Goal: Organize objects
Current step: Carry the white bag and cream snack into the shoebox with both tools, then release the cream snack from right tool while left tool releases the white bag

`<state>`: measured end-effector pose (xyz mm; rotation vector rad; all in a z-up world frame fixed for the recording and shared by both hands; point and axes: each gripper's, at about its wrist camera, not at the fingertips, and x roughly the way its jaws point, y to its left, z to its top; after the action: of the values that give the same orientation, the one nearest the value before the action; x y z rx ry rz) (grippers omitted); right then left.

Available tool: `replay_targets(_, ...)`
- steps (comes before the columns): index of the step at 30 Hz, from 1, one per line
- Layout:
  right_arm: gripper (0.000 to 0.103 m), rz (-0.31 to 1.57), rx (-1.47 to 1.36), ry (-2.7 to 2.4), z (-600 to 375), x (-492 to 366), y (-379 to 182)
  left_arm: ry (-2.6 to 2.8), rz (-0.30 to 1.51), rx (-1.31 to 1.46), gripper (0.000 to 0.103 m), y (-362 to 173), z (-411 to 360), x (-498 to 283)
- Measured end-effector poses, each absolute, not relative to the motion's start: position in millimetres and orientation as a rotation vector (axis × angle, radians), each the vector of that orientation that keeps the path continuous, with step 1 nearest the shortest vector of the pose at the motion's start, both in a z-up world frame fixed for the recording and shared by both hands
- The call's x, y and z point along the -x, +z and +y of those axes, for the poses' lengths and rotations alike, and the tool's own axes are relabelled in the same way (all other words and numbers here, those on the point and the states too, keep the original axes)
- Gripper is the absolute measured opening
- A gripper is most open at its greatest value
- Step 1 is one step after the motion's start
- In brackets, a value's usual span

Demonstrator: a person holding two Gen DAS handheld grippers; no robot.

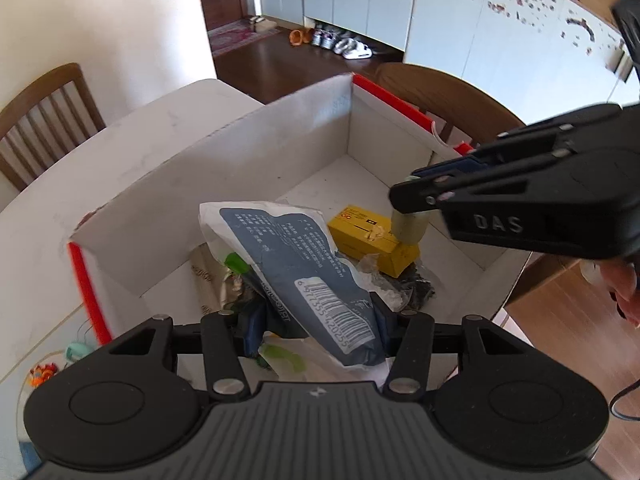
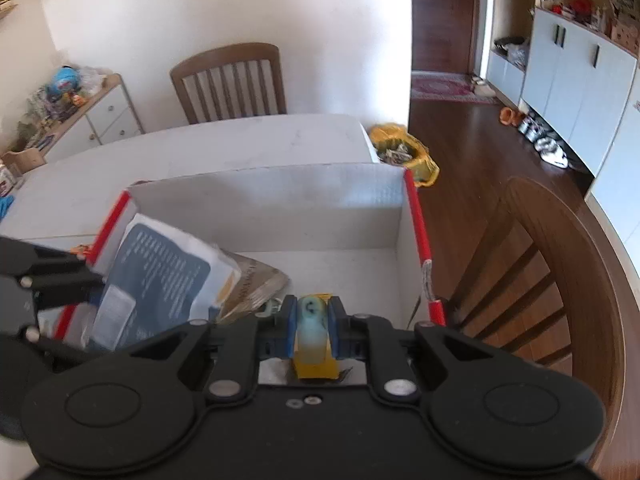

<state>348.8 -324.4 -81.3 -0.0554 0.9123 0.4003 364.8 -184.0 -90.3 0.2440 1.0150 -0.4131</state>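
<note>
A white cardboard box [image 1: 248, 152] with red edges stands open on the white table [image 1: 140, 128]. Over its near end my left gripper [image 1: 320, 328] is shut on a blue and white packet [image 1: 304, 264] with a barcode, tilted upward. The right gripper [image 1: 408, 200] reaches in from the right, shut on a small pale cylinder [image 1: 408, 230] just above a yellow box [image 1: 360, 232] lying inside. In the right wrist view, the right gripper [image 2: 313, 328] presses its blue pads on the pale cylinder [image 2: 312, 318], with the yellow box [image 2: 314, 370] below. The left gripper [image 2: 80, 292] holds the packet [image 2: 160, 272] at the left.
Crumpled foil [image 1: 208, 276], green wrappers [image 1: 236, 264] and clear plastic [image 1: 384, 284] lie in the box. Wooden chairs [image 1: 44, 116] [image 2: 560, 280] stand by the table. Small toys [image 1: 44, 372] sit on the table at the left. A yellow bag [image 2: 404, 148] rests on the floor.
</note>
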Motion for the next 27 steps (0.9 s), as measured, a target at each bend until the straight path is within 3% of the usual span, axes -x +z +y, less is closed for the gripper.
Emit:
replay_targets(15, 0.018, 0.931, 0.077, 0.444, -322.2, -346.1, -85.2, -0.411, 1.105, -0.188, 0.051, -115.6, -182.7, -384.9)
replay_targets(27, 0.026, 0.943, 0.032, 0.455, -332.3, -325.7, -84.9, -0.393, 1.091, -0.173, 0.067, -116.4, -177.4, -378.9)
